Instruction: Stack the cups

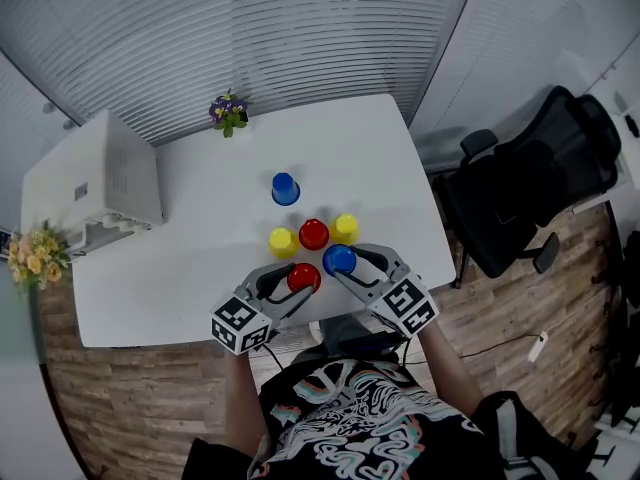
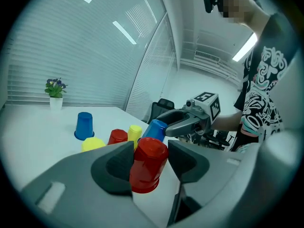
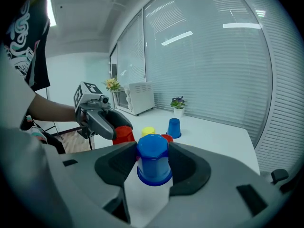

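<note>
Head view, counter: a flat white counter (image 1: 200,268) fills the middle of the frame.
Head view, left gripper: low in the middle, the grey left gripper (image 1: 301,284) has its jaws closed round a red plastic cup (image 1: 304,275), bottom up.
Head view, right gripper: just to the right, the grey right gripper (image 1: 346,267) grips a blue plastic cup (image 1: 339,258) the same way.
Head view, waiting cups: a yellow, red and yellow row of cups (image 1: 313,233) sits just above them. A lone blue cup (image 1: 285,189) stands higher up.
Left gripper view: the red plastic cup (image 2: 148,164) leans sideways between the jaws. The head view does not show this lean.
Right gripper view: the blue plastic cup (image 3: 153,158) sits straight, with the jaws snug on both sides.
Could go wrong: the red plastic cup leans, so it may slip out or land crooked on another cup. The two grippers are close together, so they may bump.
</note>
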